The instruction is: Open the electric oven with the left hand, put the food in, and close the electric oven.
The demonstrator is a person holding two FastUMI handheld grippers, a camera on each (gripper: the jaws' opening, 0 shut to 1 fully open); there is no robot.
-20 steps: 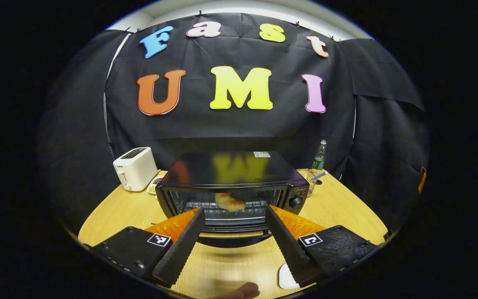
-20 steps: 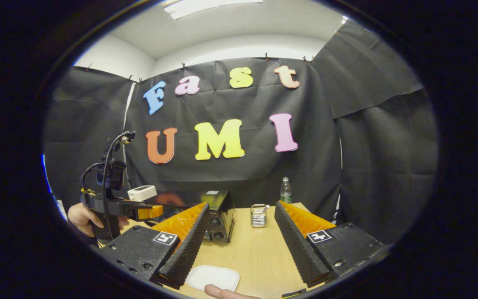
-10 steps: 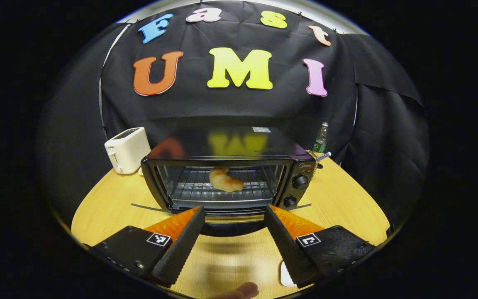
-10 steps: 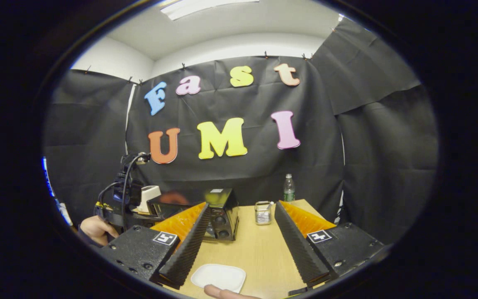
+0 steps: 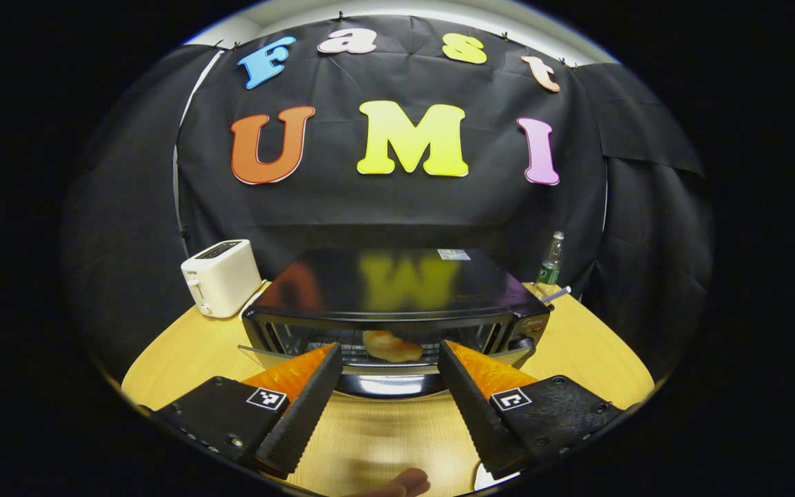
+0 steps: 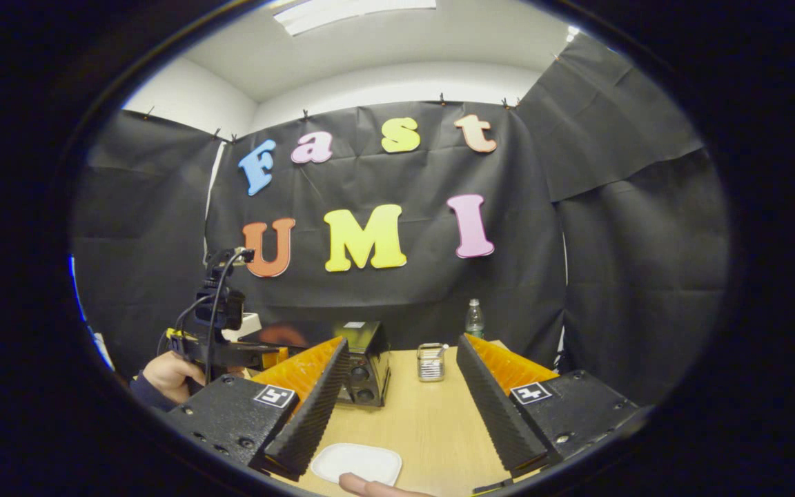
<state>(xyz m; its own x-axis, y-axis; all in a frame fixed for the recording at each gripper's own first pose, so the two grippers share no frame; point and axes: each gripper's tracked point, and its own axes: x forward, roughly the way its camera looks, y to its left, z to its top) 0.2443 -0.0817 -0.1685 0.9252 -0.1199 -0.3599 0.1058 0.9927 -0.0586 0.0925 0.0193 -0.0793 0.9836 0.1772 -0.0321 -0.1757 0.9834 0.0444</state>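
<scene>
Left gripper view: food point(image 5: 392, 346) half-hidden behind oven door point(image 5: 384, 361).

Toaster point(image 5: 221, 276) left of oven point(image 5: 390, 297) – bottle point(image 5: 549, 259) right; food point(image 5: 392, 345) inside

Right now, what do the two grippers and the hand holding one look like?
Each gripper, left and right, has two wedge-shaped ribbed fingers on textured black blocks, each with a small square black-and-white marker. From the right gripper view, the left carries a black camera mast with looping cables; the hand shows a dark sleeve.
</scene>
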